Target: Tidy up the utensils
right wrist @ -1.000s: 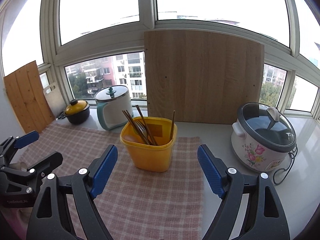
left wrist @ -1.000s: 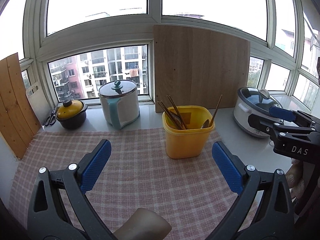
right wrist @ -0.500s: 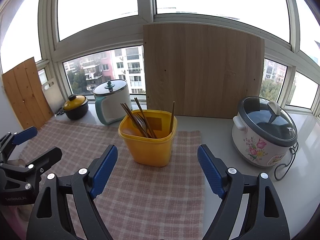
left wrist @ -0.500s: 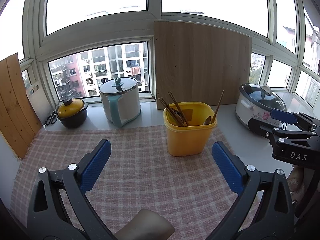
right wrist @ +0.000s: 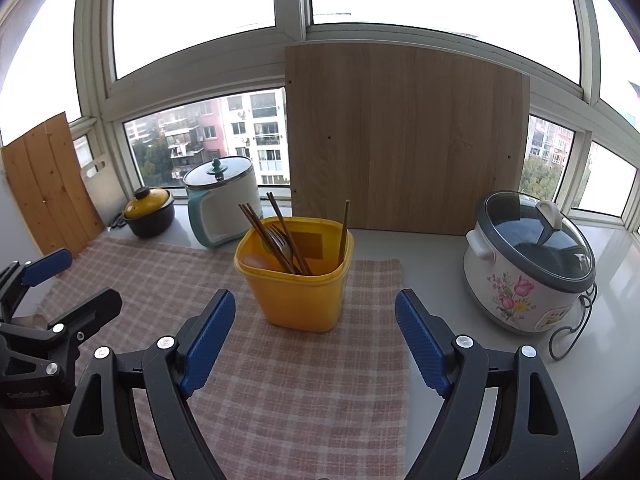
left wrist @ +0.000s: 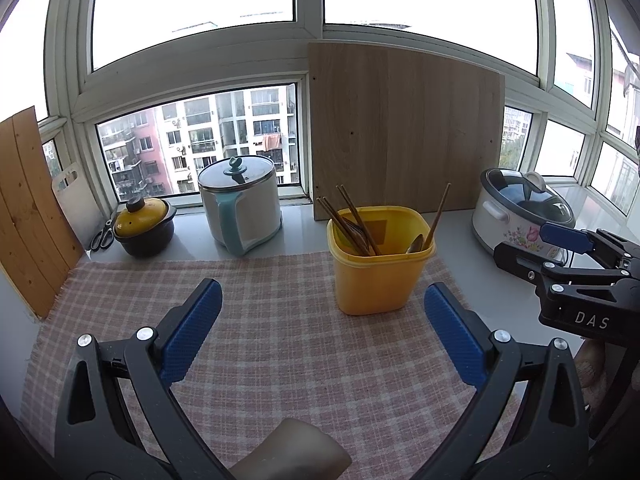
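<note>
A yellow container (left wrist: pixel 380 276) (right wrist: pixel 296 292) stands on a pink checked cloth (left wrist: pixel 280 332). Inside it lean several brown chopsticks (left wrist: pixel 352 220) (right wrist: pixel 276 236), a fork (right wrist: pixel 280 240), a spoon (left wrist: pixel 416 242) and one chopstick apart on the right side (right wrist: pixel 343 228). My left gripper (left wrist: pixel 322 290) is open over the cloth, short of the container and a little to its left, with nothing between its pads. My right gripper (right wrist: pixel 315 299) is open too, in front of the container without touching it. Each gripper shows at the edge of the other's view: right gripper (left wrist: pixel 532 242), left gripper (right wrist: pixel 86 280).
A flowered rice cooker (right wrist: pixel 528 264) with a trailing cord (right wrist: pixel 572 332) sits right. At the back stand a white pot with a teal handle (left wrist: pixel 240 204), a small yellow-lidded pot (left wrist: pixel 144 226), scissors (left wrist: pixel 102 236) and a wooden board (right wrist: pixel 404 136). Planks (left wrist: pixel 28 208) lean at left.
Both views have shifted only very slightly. Both grippers stay open, and nothing was picked up or let go.
</note>
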`<state>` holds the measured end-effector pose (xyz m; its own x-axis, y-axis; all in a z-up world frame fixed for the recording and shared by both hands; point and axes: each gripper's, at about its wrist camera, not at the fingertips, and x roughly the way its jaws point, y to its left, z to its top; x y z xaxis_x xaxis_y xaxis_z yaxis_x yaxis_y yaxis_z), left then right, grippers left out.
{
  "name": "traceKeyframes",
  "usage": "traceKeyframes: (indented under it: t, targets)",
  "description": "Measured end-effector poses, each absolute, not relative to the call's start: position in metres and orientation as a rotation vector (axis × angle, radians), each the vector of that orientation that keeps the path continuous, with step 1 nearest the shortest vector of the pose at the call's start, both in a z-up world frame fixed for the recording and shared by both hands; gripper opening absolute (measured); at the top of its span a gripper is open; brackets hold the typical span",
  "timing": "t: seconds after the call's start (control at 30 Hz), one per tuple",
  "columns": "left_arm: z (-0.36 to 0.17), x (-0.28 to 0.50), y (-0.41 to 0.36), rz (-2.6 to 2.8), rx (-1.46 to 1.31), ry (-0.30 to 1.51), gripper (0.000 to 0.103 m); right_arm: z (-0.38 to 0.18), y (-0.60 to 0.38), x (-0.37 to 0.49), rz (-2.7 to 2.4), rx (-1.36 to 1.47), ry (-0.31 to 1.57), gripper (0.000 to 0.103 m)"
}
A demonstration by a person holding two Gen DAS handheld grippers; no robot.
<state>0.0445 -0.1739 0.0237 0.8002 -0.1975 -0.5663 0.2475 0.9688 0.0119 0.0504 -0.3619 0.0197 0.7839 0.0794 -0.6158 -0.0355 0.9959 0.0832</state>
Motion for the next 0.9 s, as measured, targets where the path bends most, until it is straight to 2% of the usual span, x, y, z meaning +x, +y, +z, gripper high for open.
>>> traceKeyframes:
  t: [0.9]
  targets:
    - [0.0233,0.0475,-0.1758,-0.238,0.089,0.597,0.103,0.0173,-0.3612,0.0543,0.047,0.07,0.672,0.082]
